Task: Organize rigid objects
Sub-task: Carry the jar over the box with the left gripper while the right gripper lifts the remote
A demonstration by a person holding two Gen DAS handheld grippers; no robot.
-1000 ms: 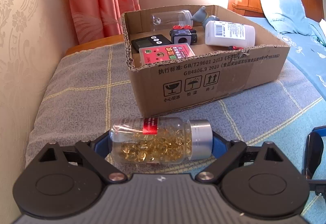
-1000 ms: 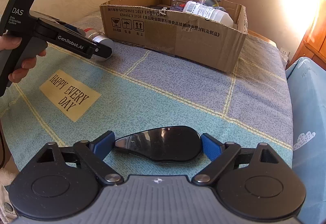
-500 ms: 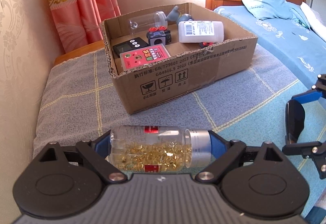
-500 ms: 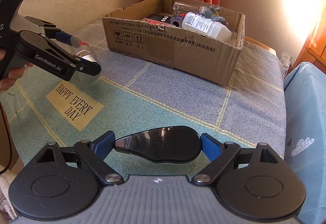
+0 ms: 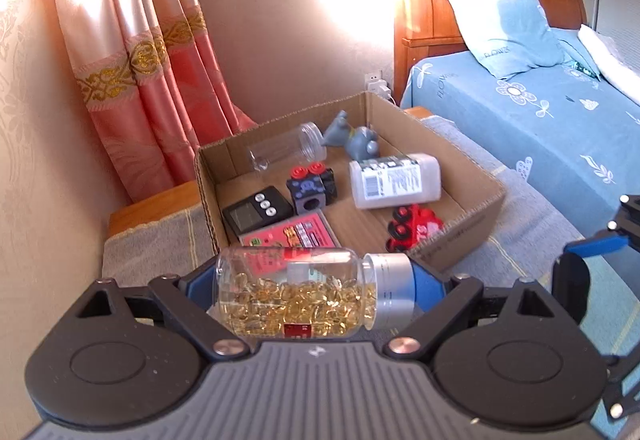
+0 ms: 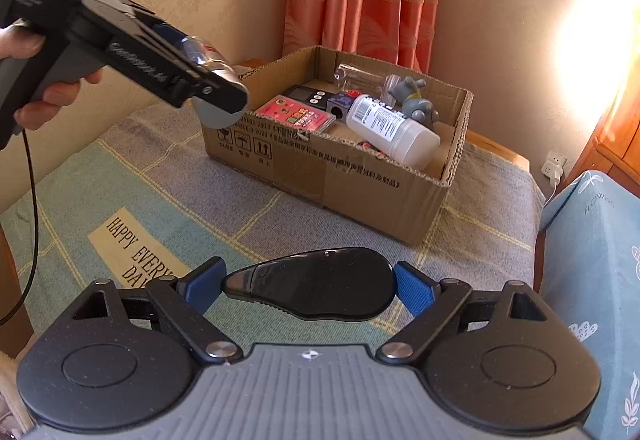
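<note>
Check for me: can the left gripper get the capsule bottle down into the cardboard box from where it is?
Probably yes. The left gripper holds the capsule bottle just short of the cardboard box, whose top is open. Bare floor shows between the pink packet and the red toy.

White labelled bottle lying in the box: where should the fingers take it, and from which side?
Grip the white labelled bottle across the middle of its round body, coming from above. It lies on its side in the cardboard box, whose walls block a level approach. The grey figurine sits close behind it and the red toy in front, so pinching end to end looks cleaner.
</note>
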